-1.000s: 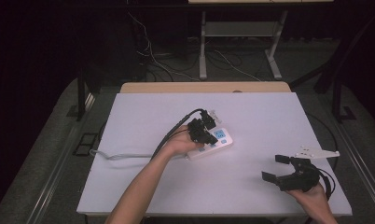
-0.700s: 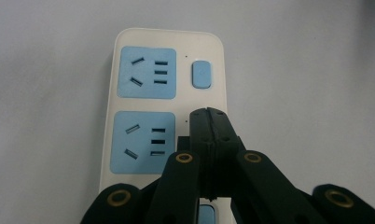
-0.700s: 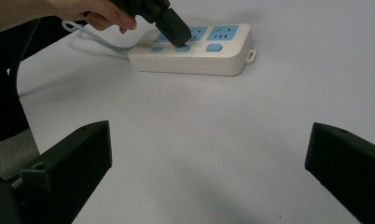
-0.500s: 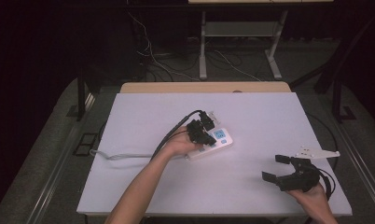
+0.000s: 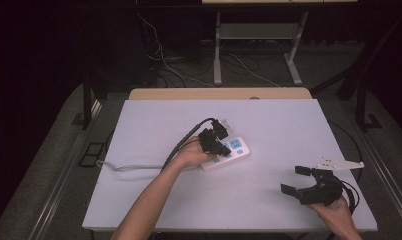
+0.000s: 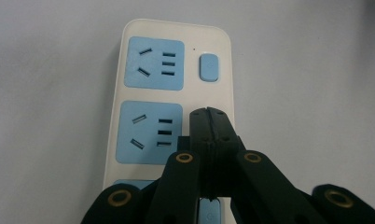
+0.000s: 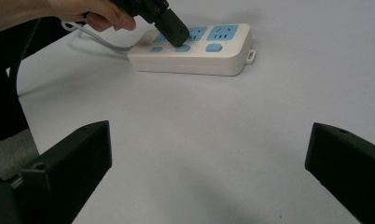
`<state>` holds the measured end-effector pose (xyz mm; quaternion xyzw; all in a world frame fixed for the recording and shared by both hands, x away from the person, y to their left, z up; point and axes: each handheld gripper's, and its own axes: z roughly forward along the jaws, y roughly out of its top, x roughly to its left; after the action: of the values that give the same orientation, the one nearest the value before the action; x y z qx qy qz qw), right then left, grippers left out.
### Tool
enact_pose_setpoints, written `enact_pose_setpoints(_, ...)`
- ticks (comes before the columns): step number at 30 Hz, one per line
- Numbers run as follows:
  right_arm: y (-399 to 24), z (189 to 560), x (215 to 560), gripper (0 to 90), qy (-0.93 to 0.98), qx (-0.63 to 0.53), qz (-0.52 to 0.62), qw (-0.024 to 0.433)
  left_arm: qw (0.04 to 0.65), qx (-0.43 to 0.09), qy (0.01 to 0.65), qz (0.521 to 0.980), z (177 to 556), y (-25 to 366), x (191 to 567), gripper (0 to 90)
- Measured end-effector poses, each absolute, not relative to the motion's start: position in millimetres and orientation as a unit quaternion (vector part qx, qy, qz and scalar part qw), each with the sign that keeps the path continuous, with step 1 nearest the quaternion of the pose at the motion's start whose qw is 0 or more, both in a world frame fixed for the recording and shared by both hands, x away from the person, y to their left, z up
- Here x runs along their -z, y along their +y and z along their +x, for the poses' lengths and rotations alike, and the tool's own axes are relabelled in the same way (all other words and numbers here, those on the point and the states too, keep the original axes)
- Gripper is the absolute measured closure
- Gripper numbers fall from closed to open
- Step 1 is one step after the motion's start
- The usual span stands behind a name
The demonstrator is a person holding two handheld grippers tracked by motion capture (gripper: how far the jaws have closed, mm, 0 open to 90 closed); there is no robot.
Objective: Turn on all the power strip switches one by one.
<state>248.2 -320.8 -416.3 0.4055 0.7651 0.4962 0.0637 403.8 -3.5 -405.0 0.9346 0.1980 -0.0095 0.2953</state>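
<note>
A white power strip [image 5: 233, 154] with blue sockets and blue switch buttons lies mid-table, its grey cable [image 5: 124, 167] running off to the left. My left gripper [image 5: 220, 148] is shut, jaws pressed together with nothing between them, its tip down on a blue switch button of the power strip [image 6: 167, 93]. In the right gripper view the left gripper's tip [image 7: 176, 36] rests on the middle button [image 7: 183, 48] of the strip [image 7: 195, 58]. My right gripper [image 5: 292, 180] hovers open near the table's front right, well apart from the strip, jaws wide and empty.
The white table [image 5: 289, 125] has bare surface all around the strip. Beyond its far edge stand a wooden board [image 5: 219, 94], metal table legs [image 5: 217, 55] and loose cables on the dark floor. A grey plate [image 5: 339, 163] sits atop the right gripper.
</note>
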Motion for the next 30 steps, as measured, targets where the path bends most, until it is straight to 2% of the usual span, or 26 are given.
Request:
enact_pose_setpoints(18,-320,248,415,0.4,0.766,-0.496,0.404,0.064,0.263,0.010,0.203,0.943,406,-12,403,90.0)
enact_pose_setpoints(30,-320,248,415,0.4,0.765,-0.497,0.405,0.064,0.221,-0.015,0.190,0.956,400,-25,399,90.0)
